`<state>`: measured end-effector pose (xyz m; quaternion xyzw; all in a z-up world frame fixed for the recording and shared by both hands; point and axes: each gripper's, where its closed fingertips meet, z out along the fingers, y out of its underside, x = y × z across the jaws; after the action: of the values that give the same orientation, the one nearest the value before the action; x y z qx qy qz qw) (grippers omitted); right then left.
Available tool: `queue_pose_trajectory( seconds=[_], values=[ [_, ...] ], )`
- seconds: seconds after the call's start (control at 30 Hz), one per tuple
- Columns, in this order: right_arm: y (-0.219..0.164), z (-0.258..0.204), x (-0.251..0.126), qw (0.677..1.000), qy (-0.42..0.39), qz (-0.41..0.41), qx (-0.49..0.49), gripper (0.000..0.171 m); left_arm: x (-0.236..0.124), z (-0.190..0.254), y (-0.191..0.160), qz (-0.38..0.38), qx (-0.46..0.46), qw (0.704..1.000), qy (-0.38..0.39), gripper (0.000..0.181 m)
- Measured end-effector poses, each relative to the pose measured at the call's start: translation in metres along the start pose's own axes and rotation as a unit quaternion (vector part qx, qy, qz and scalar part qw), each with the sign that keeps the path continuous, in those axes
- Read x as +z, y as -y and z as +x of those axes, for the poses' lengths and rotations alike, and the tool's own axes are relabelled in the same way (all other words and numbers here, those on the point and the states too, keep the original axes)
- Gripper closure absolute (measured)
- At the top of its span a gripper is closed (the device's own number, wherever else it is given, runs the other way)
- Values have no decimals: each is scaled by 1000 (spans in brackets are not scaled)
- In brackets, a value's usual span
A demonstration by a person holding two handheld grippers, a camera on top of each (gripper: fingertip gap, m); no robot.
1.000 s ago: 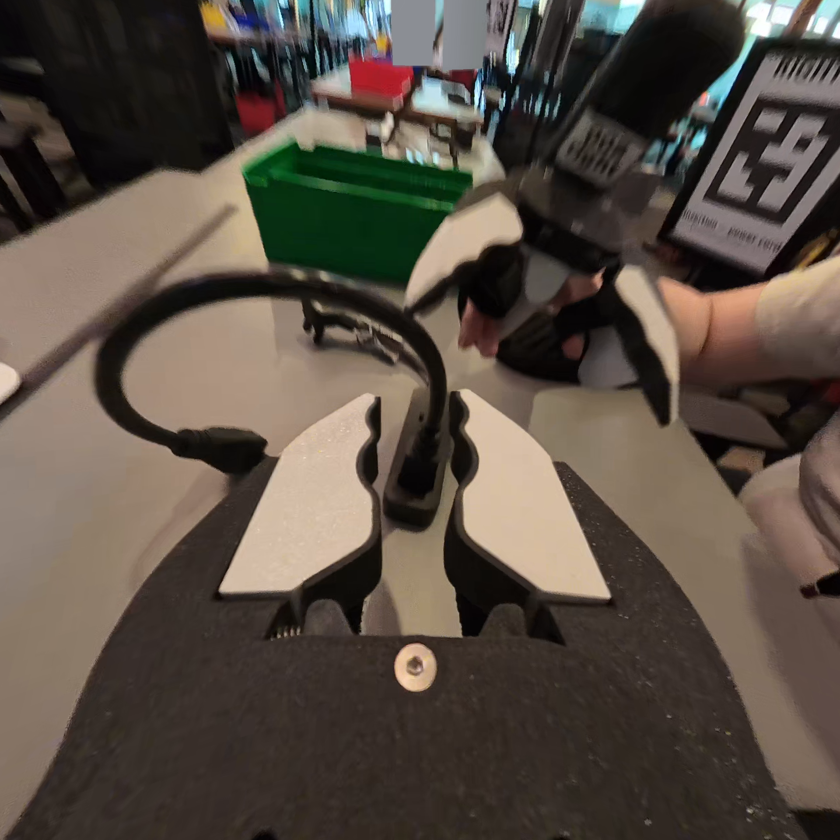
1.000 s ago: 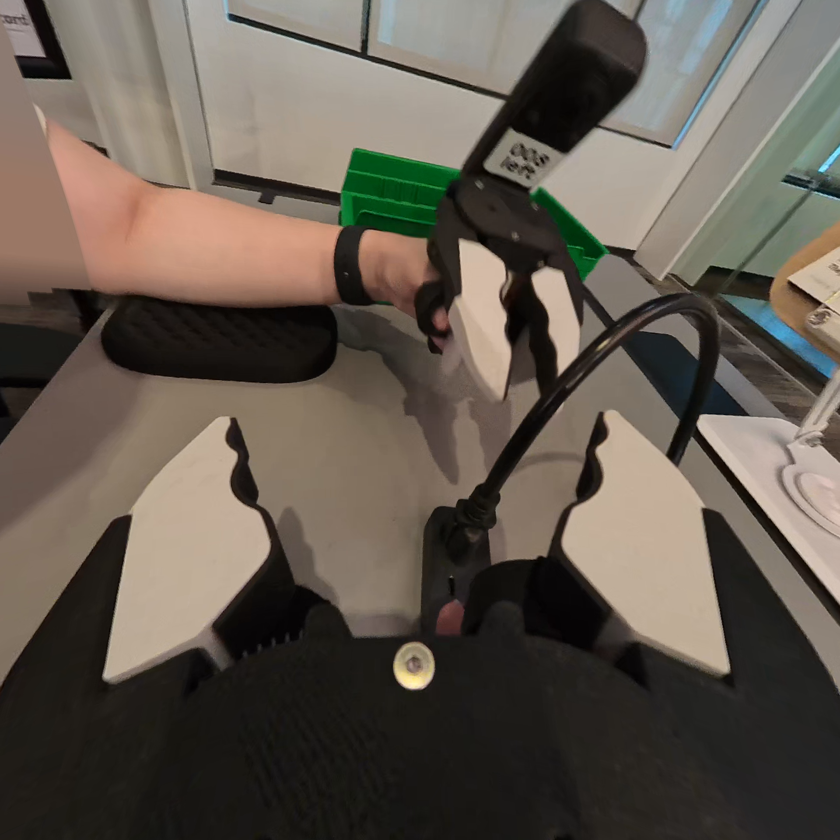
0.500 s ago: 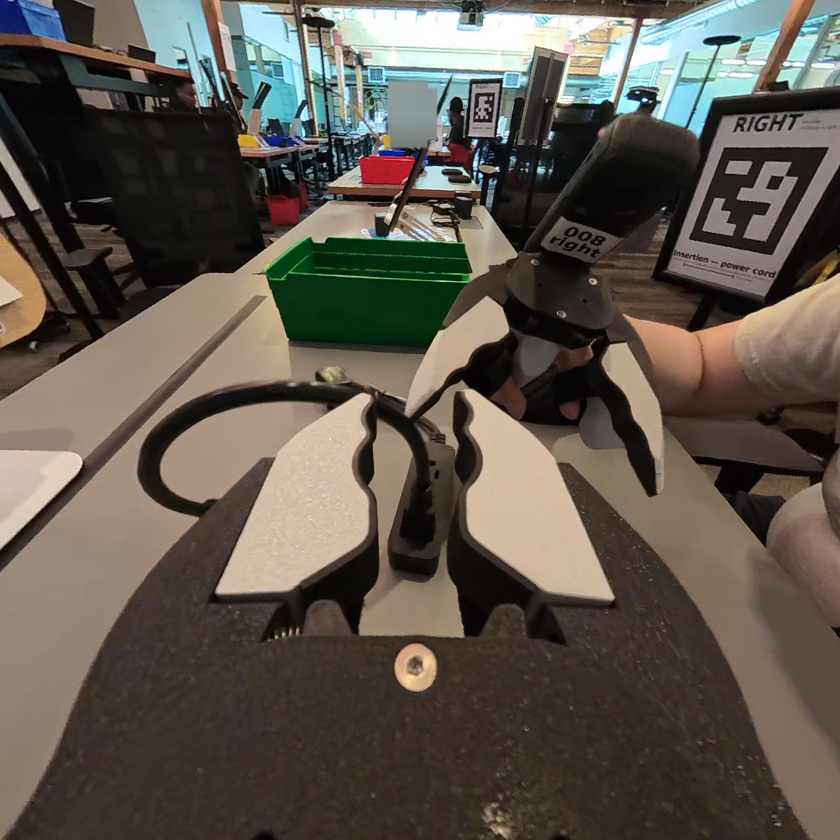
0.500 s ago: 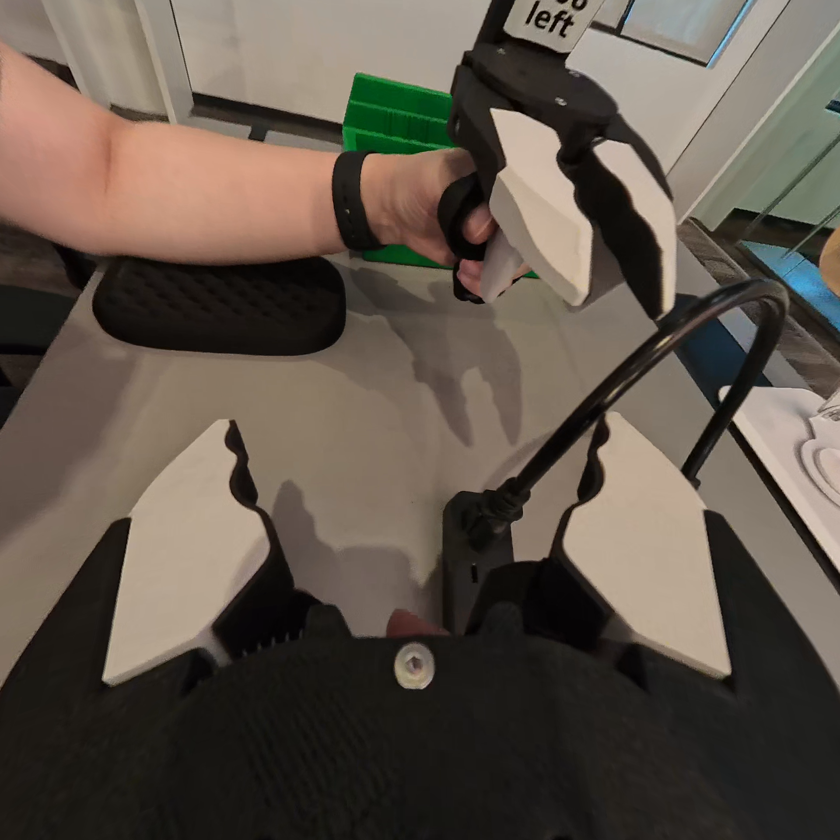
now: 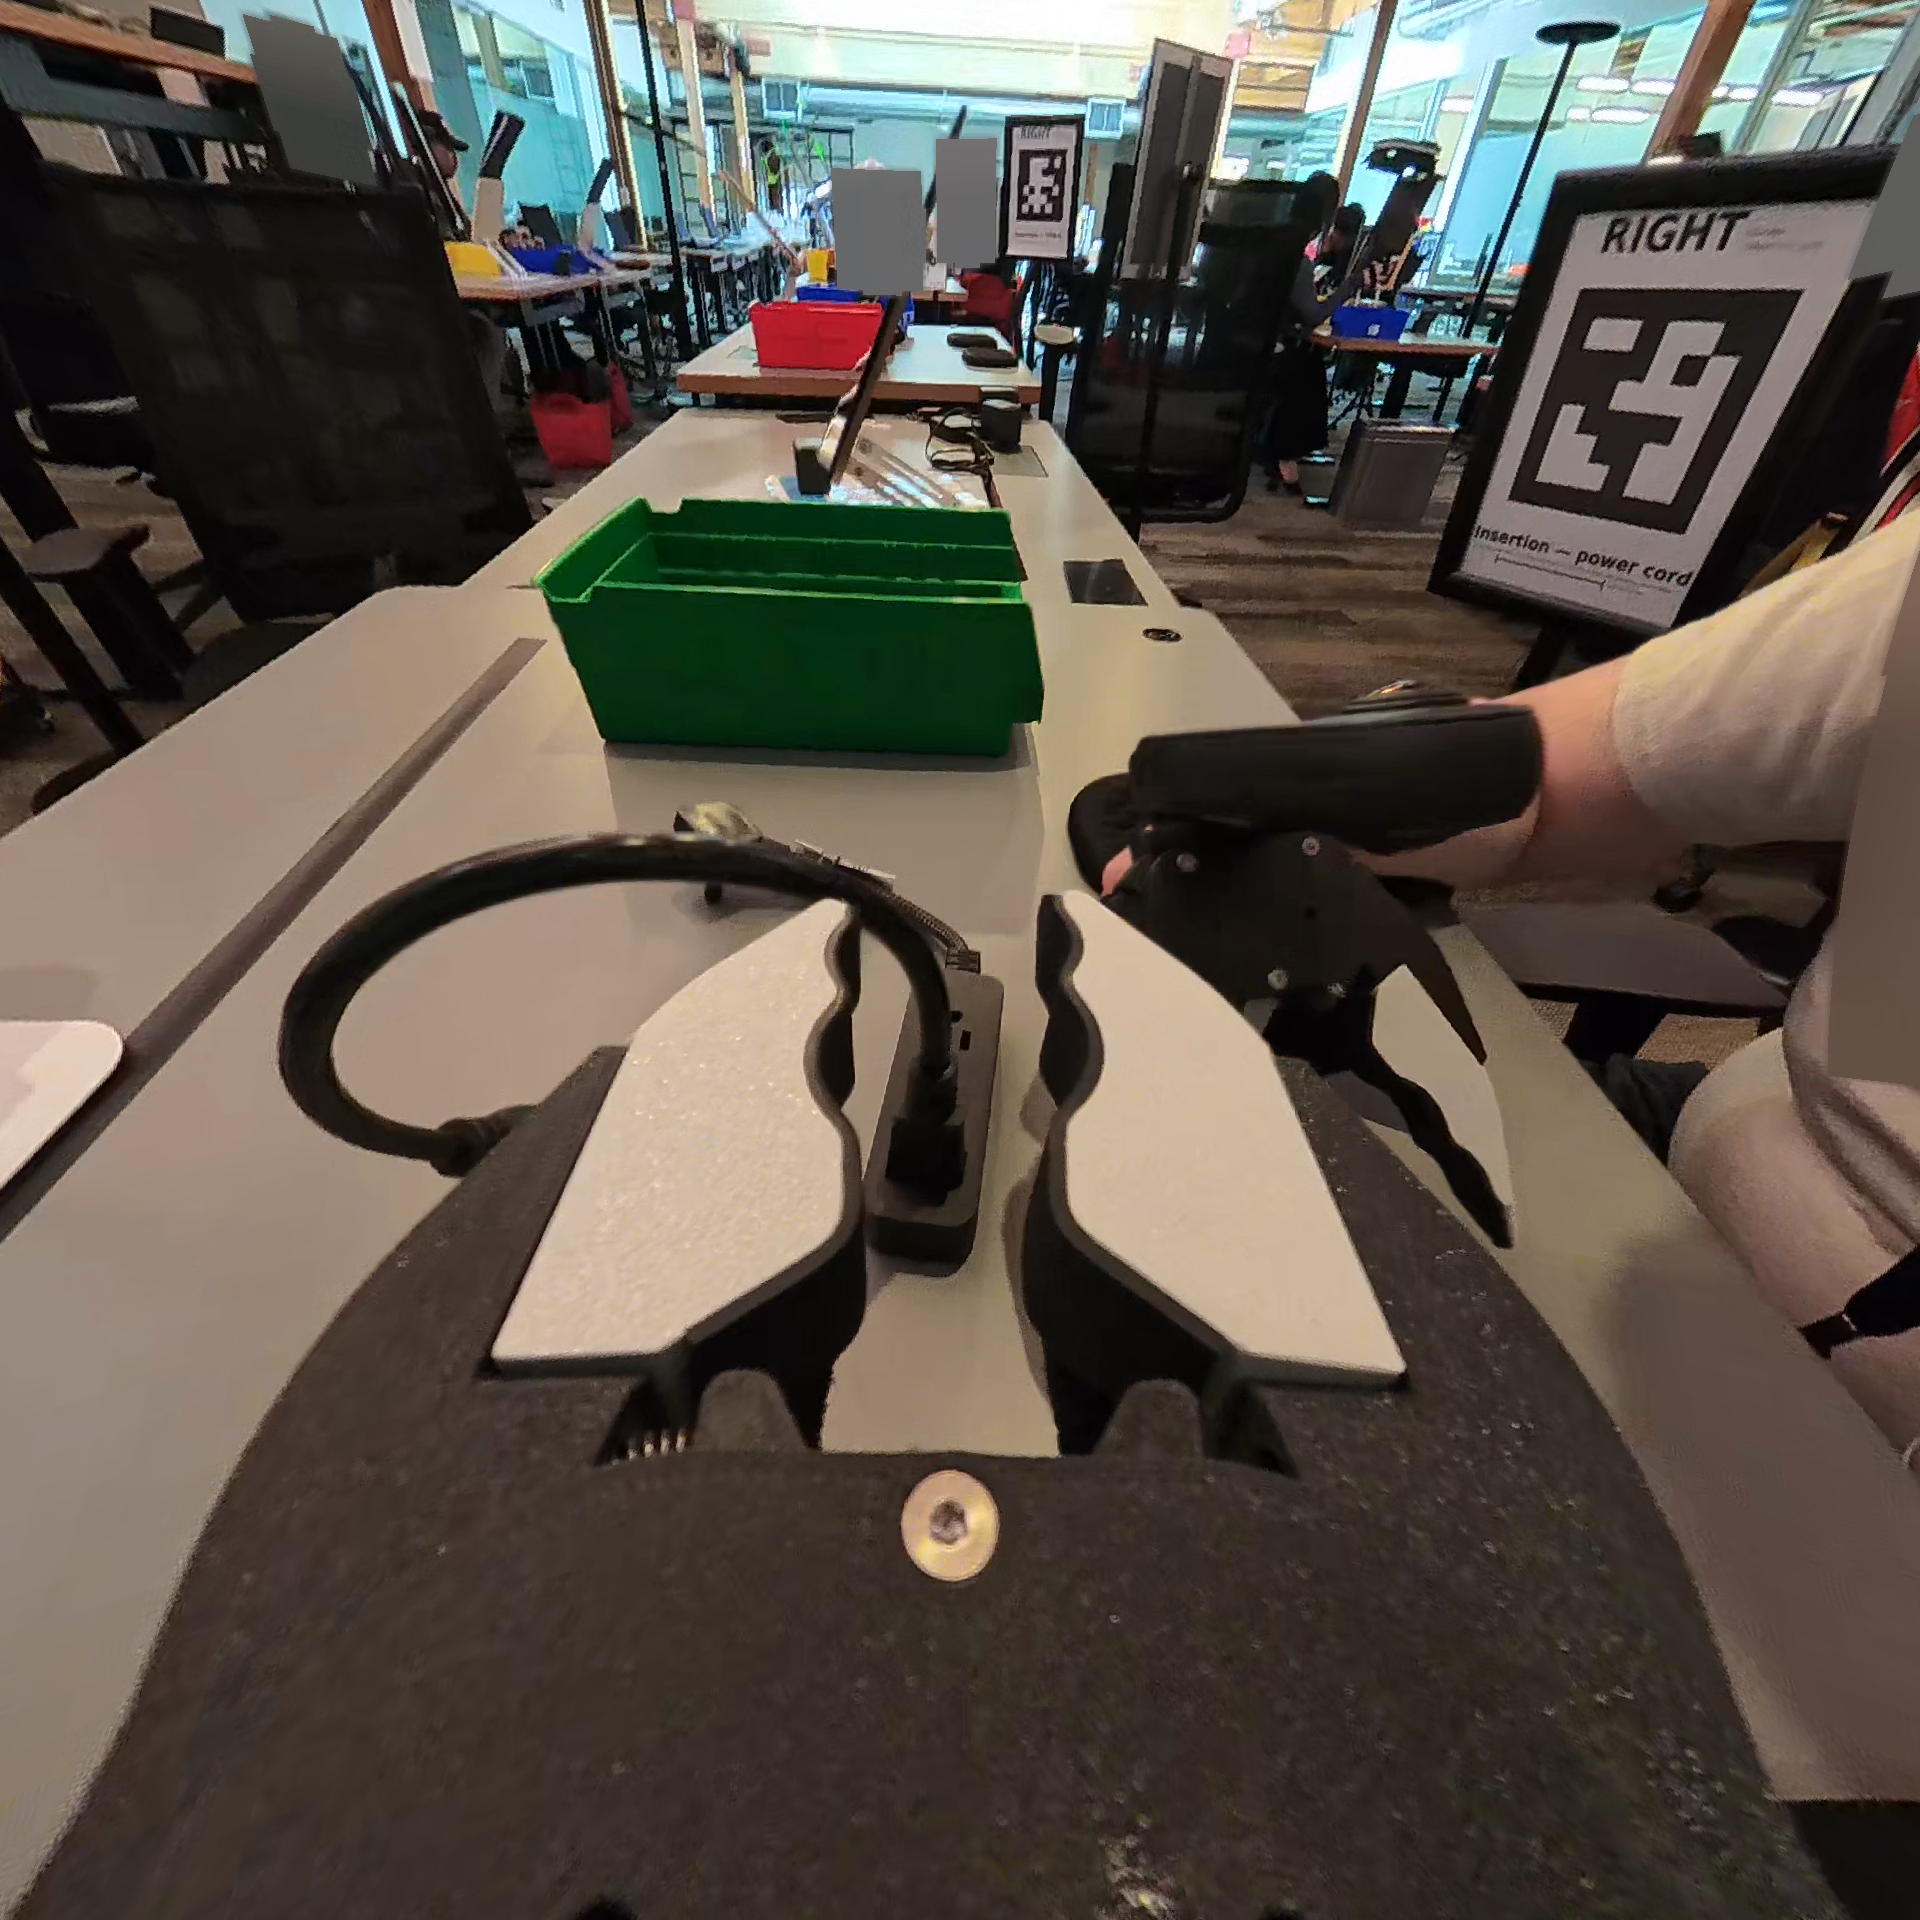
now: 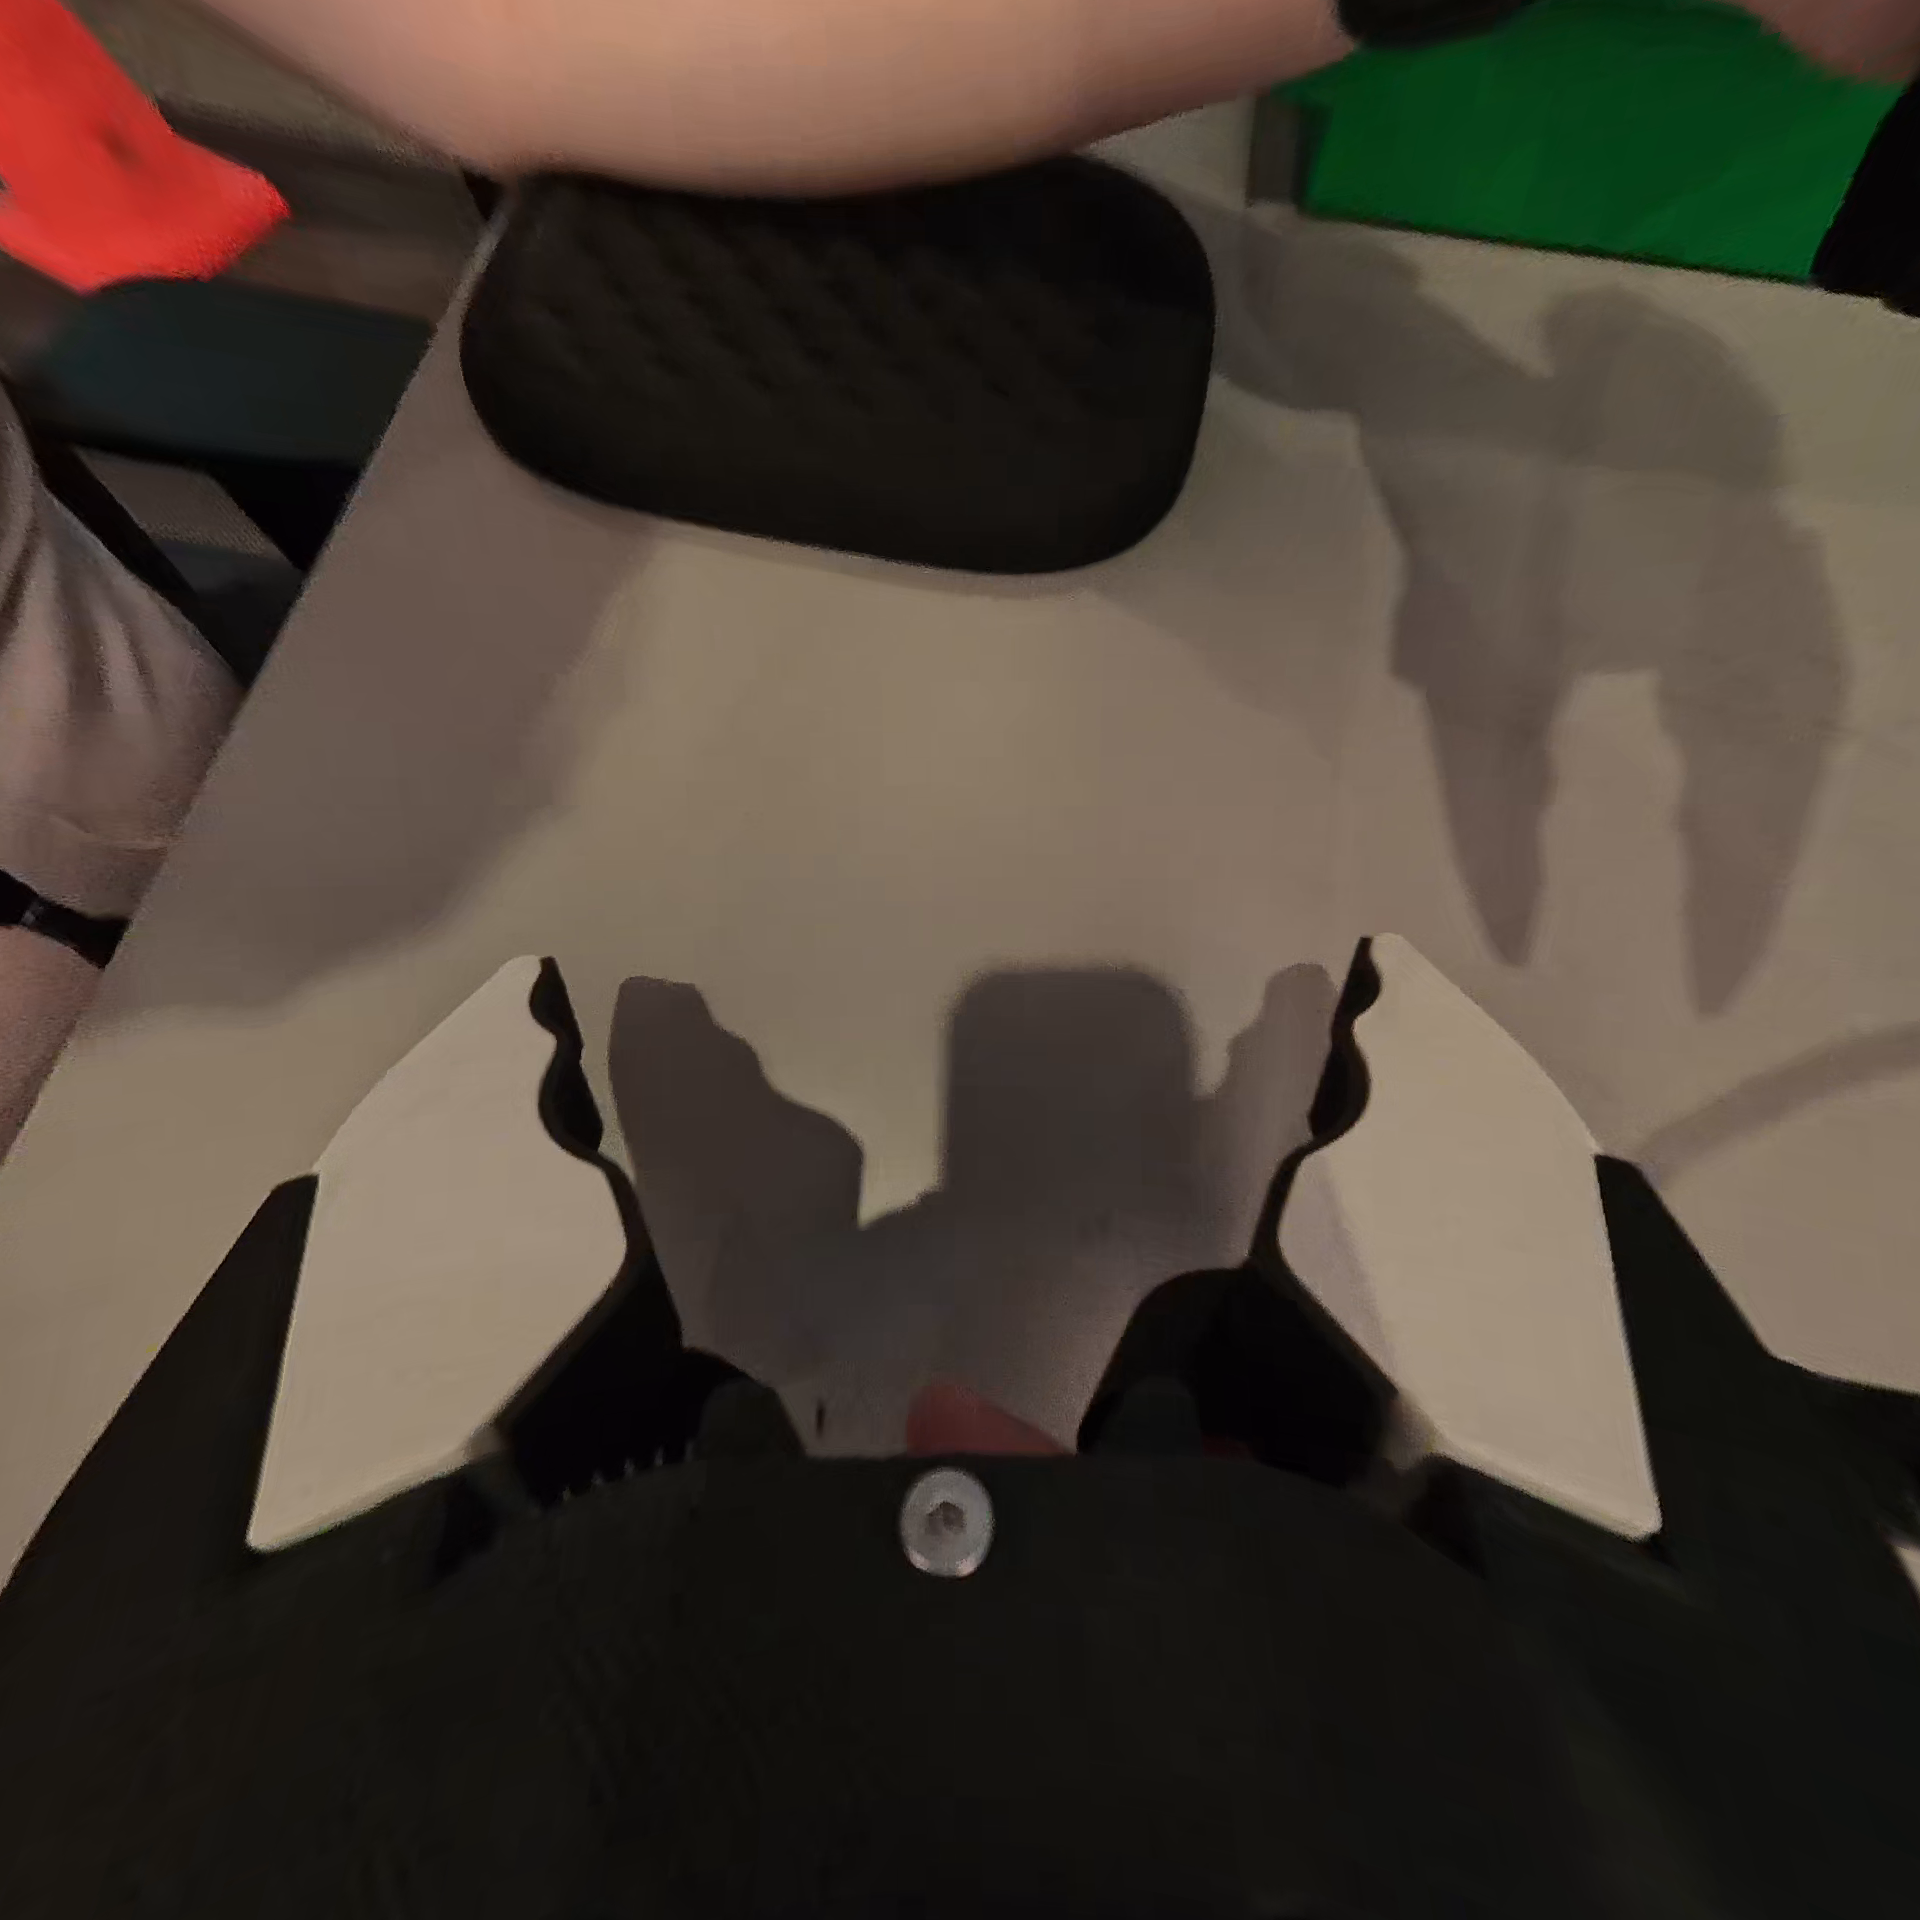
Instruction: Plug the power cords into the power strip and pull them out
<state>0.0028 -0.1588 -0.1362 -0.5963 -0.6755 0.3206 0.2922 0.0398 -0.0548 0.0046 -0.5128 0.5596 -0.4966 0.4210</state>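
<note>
A black power strip lies on the grey table. A black plug sits in it, and its cord arcs up and to the left. My left gripper hovers above the strip, slightly open and empty, with the strip showing between its fingers. My right gripper is to the right of the strip, tilted down at the table with its jaws wide apart. In the right wrist view my right gripper is open and empty over bare table. The strip and cord are out of that view.
A green bin stands behind the strip, and another cable end lies in front of it. A black wrist-rest pad lies near the table edge under a forearm. A white pad is at the left. My right tips are roughly 7 centimetres from the black plug.
My right gripper has swung down and away from the strip, so the strip and cord have left its view. My left gripper stays over the strip at the same opening.
</note>
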Motion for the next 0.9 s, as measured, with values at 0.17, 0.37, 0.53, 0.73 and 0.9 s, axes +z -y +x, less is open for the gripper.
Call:
queue_pose_trajectory(
  seconds=[0.17,0.37,0.53,0.73,0.9],
  values=[
    [-19,3,16,998,21,-41,43,34,3,-7,-13,-24,3,1000,13,149],
    [-26,3,15,998,10,-62,1,36,-3,-28,0,3,66,992,112,150],
    [-27,-2,15,998,24,-65,-11,30,-19,-57,10,8,90,966,243,154],
    [-26,-6,17,998,21,-66,-4,27,-22,-66,10,-13,86,955,285,157],
    [-26,-6,17,998,21,-66,-5,27,-20,-62,15,-8,81,957,278,157]
  ],
)
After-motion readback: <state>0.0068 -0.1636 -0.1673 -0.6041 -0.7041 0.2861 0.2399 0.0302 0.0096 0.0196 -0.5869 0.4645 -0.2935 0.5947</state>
